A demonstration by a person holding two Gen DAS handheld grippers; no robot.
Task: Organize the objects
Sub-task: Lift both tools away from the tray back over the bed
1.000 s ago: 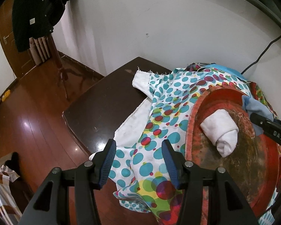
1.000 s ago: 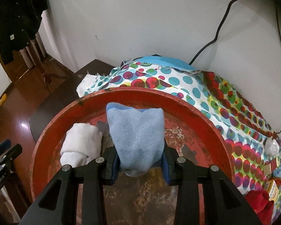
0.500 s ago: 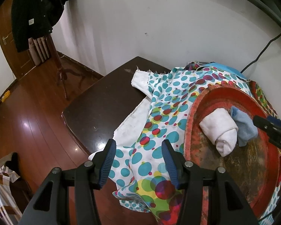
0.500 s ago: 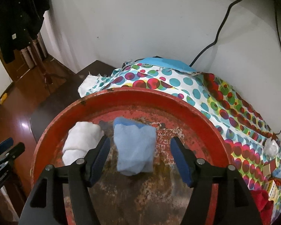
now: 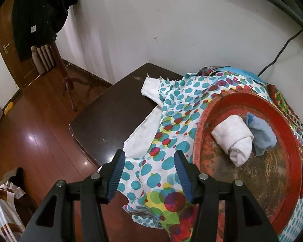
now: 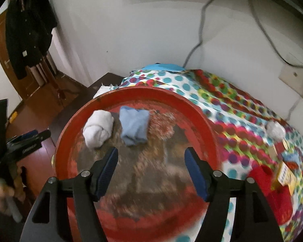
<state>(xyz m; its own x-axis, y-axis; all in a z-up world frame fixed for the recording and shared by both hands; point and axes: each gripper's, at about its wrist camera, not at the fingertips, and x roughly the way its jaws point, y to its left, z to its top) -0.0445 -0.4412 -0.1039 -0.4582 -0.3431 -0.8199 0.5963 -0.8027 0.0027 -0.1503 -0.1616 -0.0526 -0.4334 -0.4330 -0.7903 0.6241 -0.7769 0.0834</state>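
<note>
A round red tray [image 5: 203, 109] [image 6: 70, 129] with a worn brown middle lies on the dotted cloth. In it a rolled white towel [image 5: 233, 141] [image 6: 98, 128] and a folded blue towel [image 5: 261, 134] [image 6: 134, 126] lie side by side, touching. My right gripper [image 6: 151, 157] is open and empty, above the tray and pulled back from the blue towel. My left gripper [image 5: 149, 163] is open and empty over the cloth's hanging edge, left of the tray.
A dotted multicolour cloth [image 5: 177, 109] [image 6: 236, 109] covers a dark wooden table [image 5: 111, 111]. A red object [image 6: 272, 183], small boxes [image 6: 284, 173] and a white wad [image 6: 275, 130] lie at the right. The wall with cables is behind. A coat stand [image 5: 38, 14] is on the left.
My right gripper opened, let go of the blue towel beside the white roll in the tray, then drew back and up. The left gripper stayed still.
</note>
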